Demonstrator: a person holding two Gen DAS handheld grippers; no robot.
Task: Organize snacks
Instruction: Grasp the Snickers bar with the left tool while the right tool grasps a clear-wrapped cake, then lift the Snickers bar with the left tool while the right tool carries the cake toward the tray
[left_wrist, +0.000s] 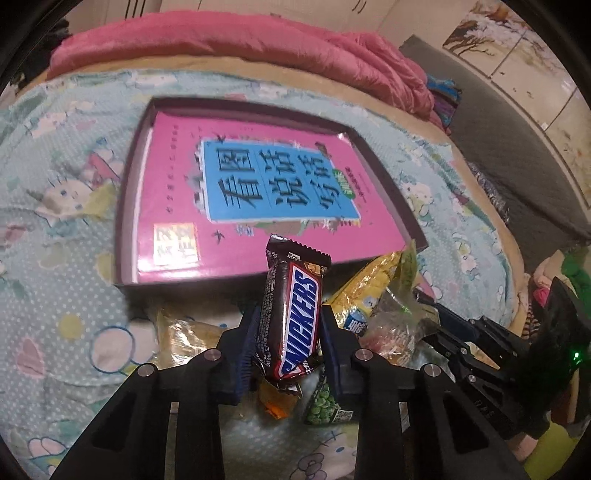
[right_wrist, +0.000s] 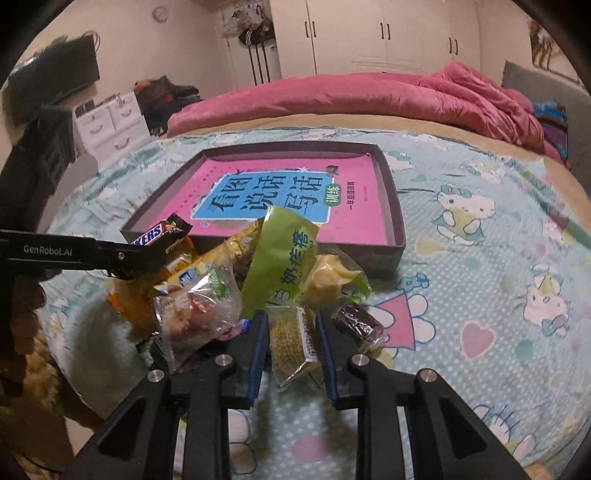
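Note:
My left gripper is shut on a brown Snickers bar and holds it above the snack pile, just short of the near rim of a shallow dark tray with a pink book in it. The bar also shows in the right wrist view. My right gripper has its jaws around a clear packet of a yellow-green snack at the near edge of the pile; I cannot tell whether the pads press it. A green bag stands behind it.
The tray lies on a cartoon-print bedsheet. A pink quilt is bunched along the far side. A dark wrapped bar lies right of my right gripper. The bed's edge drops off at the left.

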